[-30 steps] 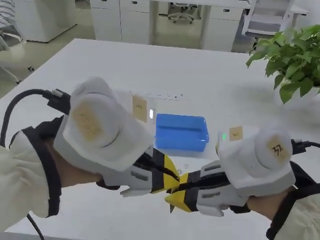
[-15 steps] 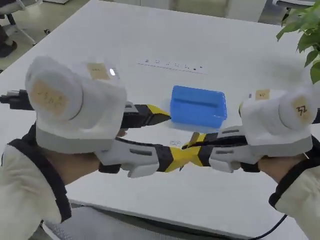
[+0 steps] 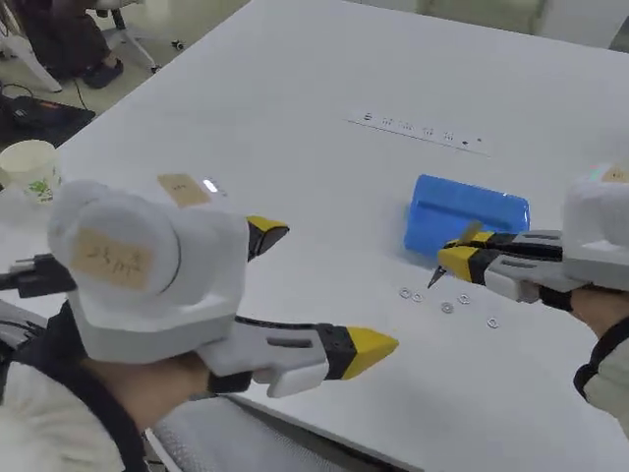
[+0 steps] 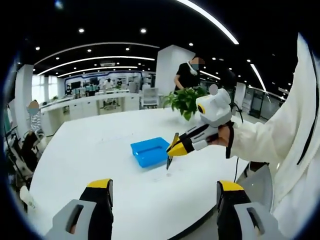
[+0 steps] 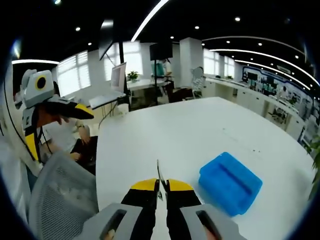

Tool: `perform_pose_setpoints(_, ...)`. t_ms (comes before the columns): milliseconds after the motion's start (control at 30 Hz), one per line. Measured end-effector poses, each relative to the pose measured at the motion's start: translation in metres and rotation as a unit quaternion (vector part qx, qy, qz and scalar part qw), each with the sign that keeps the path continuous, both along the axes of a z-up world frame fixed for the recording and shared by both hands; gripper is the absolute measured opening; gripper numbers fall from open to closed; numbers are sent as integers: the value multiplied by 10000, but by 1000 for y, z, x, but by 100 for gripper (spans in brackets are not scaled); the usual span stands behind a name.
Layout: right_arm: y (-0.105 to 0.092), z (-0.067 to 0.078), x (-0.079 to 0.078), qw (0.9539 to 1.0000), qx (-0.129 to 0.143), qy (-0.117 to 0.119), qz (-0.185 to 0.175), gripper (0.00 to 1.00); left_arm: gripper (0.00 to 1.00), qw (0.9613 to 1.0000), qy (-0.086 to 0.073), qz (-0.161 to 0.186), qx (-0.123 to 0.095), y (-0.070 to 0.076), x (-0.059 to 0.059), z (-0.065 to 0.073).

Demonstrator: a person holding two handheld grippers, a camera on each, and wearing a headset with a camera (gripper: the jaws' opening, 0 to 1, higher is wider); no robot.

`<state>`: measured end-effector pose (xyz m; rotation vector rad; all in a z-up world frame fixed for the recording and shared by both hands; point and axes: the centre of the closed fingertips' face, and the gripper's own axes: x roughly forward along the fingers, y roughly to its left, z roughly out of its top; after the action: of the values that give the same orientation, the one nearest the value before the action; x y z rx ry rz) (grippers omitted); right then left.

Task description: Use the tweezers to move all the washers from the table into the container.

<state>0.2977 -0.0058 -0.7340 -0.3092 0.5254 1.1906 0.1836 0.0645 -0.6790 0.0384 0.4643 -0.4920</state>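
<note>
Head view: tweezers [image 3: 434,277] pinched tight in right gripper [image 3: 454,258], tip angled down at washers [image 3: 447,307] scattered near the desk's front edge, just before blue container [image 3: 467,211], likely keeping the carry short. Left gripper [image 3: 324,287] spread wide, empty, held aside.

The head view looks down from behind the left gripper [image 3: 339,286] and right gripper [image 3: 450,260]. Their own views face each other, sharing the blue container [image 3: 467,211].
</note>
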Motion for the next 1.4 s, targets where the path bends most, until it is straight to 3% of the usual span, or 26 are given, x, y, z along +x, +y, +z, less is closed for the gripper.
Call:
perform_pose_setpoints(167, 9, -15, 9, 10000, -69, -2, -23, 2, 97, 9992, 48, 377, -83, 7, 1, -8)
perform_pose_setpoints(267, 12, -26, 14, 9999, -112, -46, -29, 3, 99, 9983, 189, 558, -44, 10, 0, -17)
perform_pose_setpoints(567, 13, -53, 28, 9996, -220, -28, -154, 3, 99, 9971, 401, 639, 85, 10, -5, -34)
perform_pose_setpoints(700, 12, -60, 35, 9995, -176, 30, -244, 3, 99, 9966, 462, 679, 43, 8, -6, -37)
perform_pose_setpoints(967, 13, -76, 42, 9990, -102, 211, -381, 3, 99, 9961, 536, 677, 160, 7, -8, -44)
perform_pose_setpoints(1067, 12, -75, 43, 9991, -86, 90, -405, 3, 99, 9951, 542, 818, 126, 11, -7, -44)
perform_pose_setpoints(1133, 13, -75, 44, 9990, -37, 132, -429, 3, 99, 9943, 527, 920, 145, 15, -5, -44)
perform_pose_setpoints(1267, 13, -79, 43, 9989, -38, 170, -431, 3, 99, 9935, 608, 956, 127, 16, -5, -47)
perform_pose_setpoints(1400, 13, -82, 41, 9992, -131, 60, -362, 3, 99, 9935, 647, 926, 169, 14, -7, -49)
